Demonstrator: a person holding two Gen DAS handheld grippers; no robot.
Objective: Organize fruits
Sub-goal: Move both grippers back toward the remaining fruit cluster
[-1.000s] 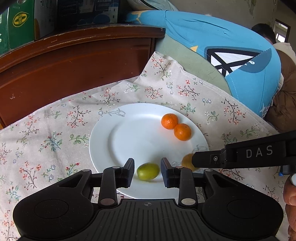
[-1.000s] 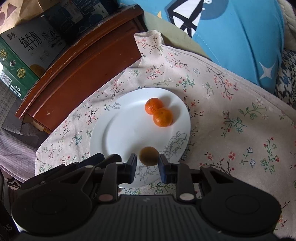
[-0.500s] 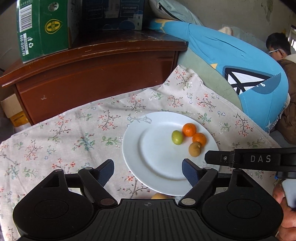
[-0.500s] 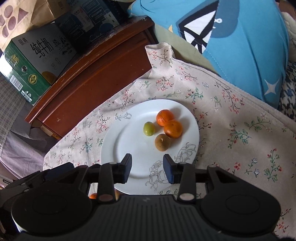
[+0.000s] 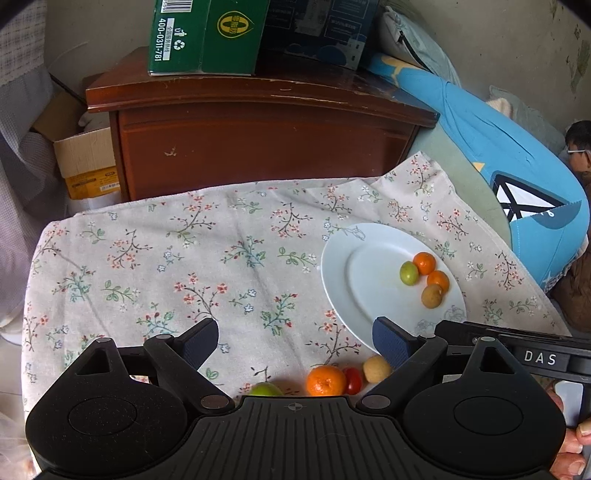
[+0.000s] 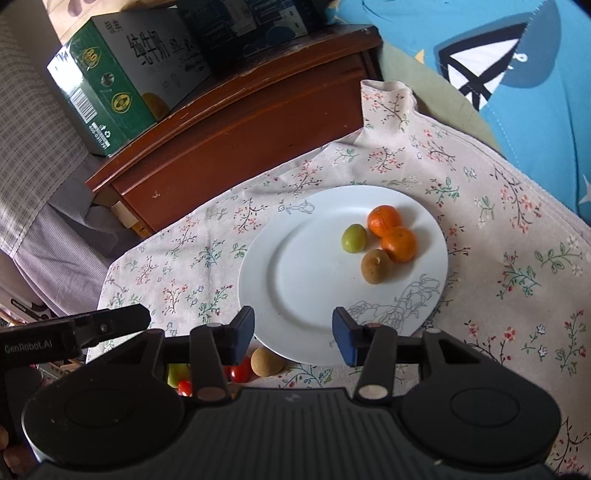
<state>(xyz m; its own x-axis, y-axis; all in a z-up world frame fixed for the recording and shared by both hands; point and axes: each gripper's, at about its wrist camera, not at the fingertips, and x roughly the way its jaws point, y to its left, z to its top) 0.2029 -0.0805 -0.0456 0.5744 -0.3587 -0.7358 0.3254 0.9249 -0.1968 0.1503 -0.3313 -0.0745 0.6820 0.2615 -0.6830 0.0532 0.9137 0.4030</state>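
Both grippers' fingers opening, left gripper (image 5: 295, 341) wide, right gripper (image 6: 293, 330) narrower, nothing held

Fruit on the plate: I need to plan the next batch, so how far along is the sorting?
Done: the white plate holds four fruits: two oranges, a green fruit, a brown fruit. In hand: nothing; the left tongs and right tongs are both opening and empty. Left: an orange, cherry tomatoes, a tan fruit and a green fruit on the cloth.

Green carton (image 5: 207, 35) — wooden cabinet (image 5: 258, 144)
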